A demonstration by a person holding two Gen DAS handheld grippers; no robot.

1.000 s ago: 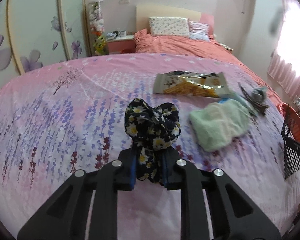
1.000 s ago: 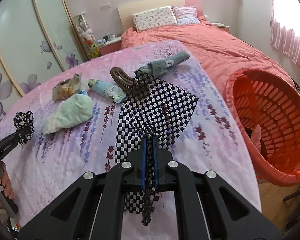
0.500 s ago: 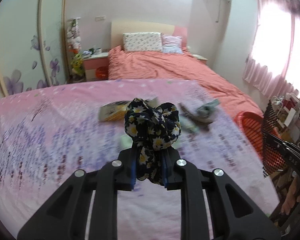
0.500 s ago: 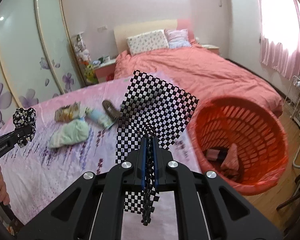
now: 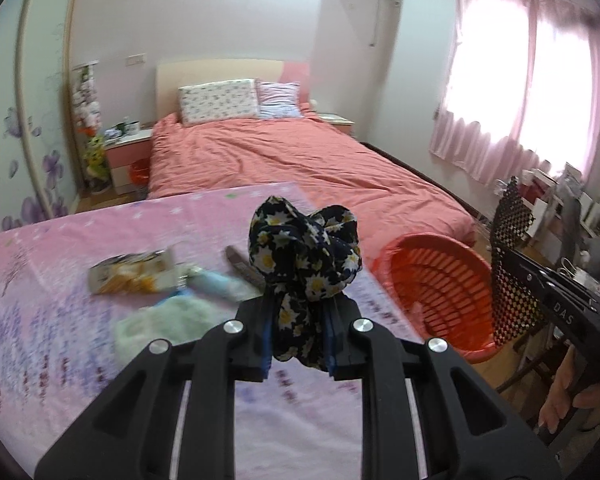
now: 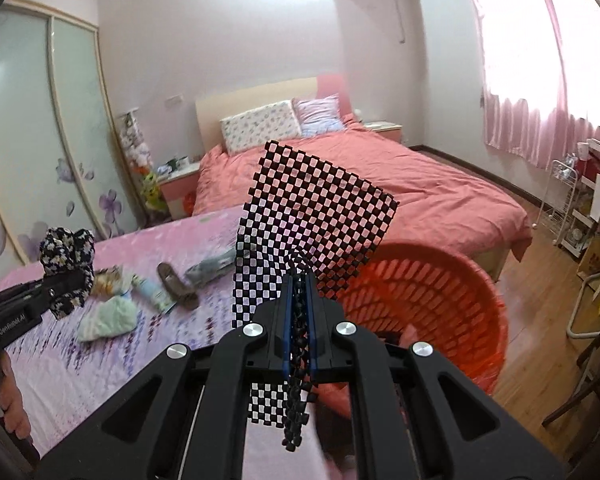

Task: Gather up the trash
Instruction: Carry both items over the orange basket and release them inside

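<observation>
My left gripper (image 5: 298,320) is shut on a dark floral scrunchie (image 5: 304,252), held up above the pink flowered bedspread (image 5: 60,320). My right gripper (image 6: 299,308) is shut on a black-and-white checkered mesh mat (image 6: 312,220), held up over the near rim of the red laundry basket (image 6: 452,300). The basket also shows at the right in the left wrist view (image 5: 440,284). On the bedspread lie a snack bag (image 5: 132,272), a mint-green cloth (image 5: 160,324), a light blue tube (image 5: 216,284) and a brown hair clip (image 6: 178,284).
A bed with a coral quilt (image 5: 280,156) stands beyond. A wardrobe with flower-print doors (image 6: 40,140) is at the left. A bedside cabinet (image 5: 124,156) stands by the bed. A wire rack and clutter (image 6: 572,208) are under the pink-curtained window at the right.
Both grippers have lifted and swung right toward the red basket with their loads. The bedspread items have dropped lower and left in both views; the basket has come closer under the right gripper.
</observation>
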